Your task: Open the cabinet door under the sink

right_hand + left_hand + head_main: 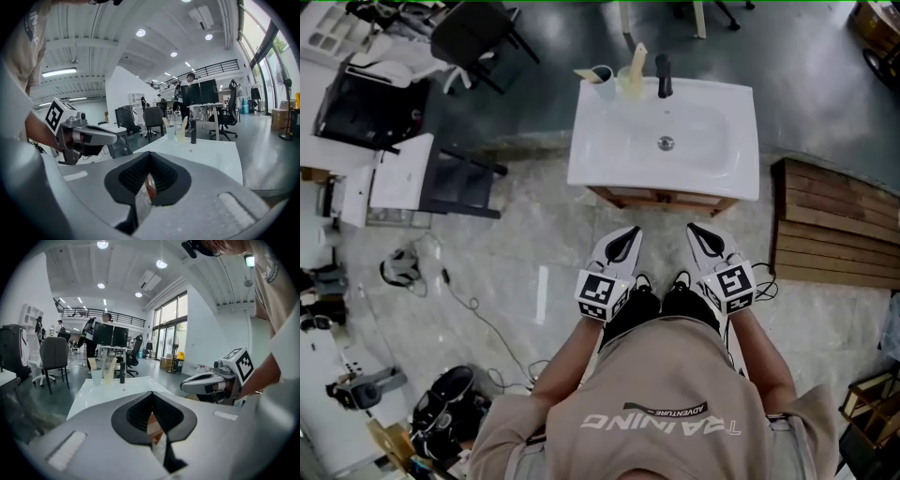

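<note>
Sink (609, 141): white top, dead ahead of person, seen from above. Cabinet (661, 199) under it mostly hidden, only thin wood strip peeks below near rim; door face not visible tbh. Left hand-held gripper (627, 236) and right hand-held gripper (699, 232) side by side, near that strip, both closed on nothing. Black faucet (664, 77), two cups (602, 81) at sink's far edge.

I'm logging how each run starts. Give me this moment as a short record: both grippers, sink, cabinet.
left gripper: fingers together, empty, short of the cabinet
right gripper: fingers together, empty, beside the left one
sink: white, with a black faucet and a white cup at its back edge
cabinet: wood, under the sink, not touched
</note>
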The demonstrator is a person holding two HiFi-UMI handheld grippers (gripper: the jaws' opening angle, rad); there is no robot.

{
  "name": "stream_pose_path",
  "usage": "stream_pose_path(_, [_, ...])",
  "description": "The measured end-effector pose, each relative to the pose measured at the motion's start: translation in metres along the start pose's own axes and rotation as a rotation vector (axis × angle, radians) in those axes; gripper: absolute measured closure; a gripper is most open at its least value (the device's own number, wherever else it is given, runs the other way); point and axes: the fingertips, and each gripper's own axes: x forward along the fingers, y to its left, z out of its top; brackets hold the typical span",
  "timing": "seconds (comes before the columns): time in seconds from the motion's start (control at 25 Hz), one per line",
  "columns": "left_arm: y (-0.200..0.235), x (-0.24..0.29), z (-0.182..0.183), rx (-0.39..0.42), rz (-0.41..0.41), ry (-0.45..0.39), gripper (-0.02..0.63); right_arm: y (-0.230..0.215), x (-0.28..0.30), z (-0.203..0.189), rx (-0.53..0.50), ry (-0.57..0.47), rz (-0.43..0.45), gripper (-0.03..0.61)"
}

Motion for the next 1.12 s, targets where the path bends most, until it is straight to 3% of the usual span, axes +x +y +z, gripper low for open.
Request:
stream_pose_path(0.28, [0.023,0.001,-0.016,-0.042,-0.044,0.029,0.594,0.017,-0.005,0.006,-0.096,0.019,-0.093,0.577])
stream_pose_path(0.48, [0.034,0.015,-0.039,-0.165,-0.069,0.037,0.594,0.023,-0.001,-0.003,-0.009,0.000,-0.083,0.577])
stream_pose_path(0.72, [0.041,0.031,-0.084,-0.288,-0.070,0.079,0.594,0.027,0.009,-0.036,-0.042,0.072,-0.089,0.577])
stream_pose_path(0.88, [0.049,0.053,-0.127,-0.337,-0.045,0.140,0.594,0.029,0.018,-0.057,0.008,0.064,-0.078,0.577])
stream_pose_path(1.12, [0.062,0.097,-0.191,-0.377,-0.018,0.180,0.594,0.020,0.047,-0.128,0.029,0.157,-0.076,0.577])
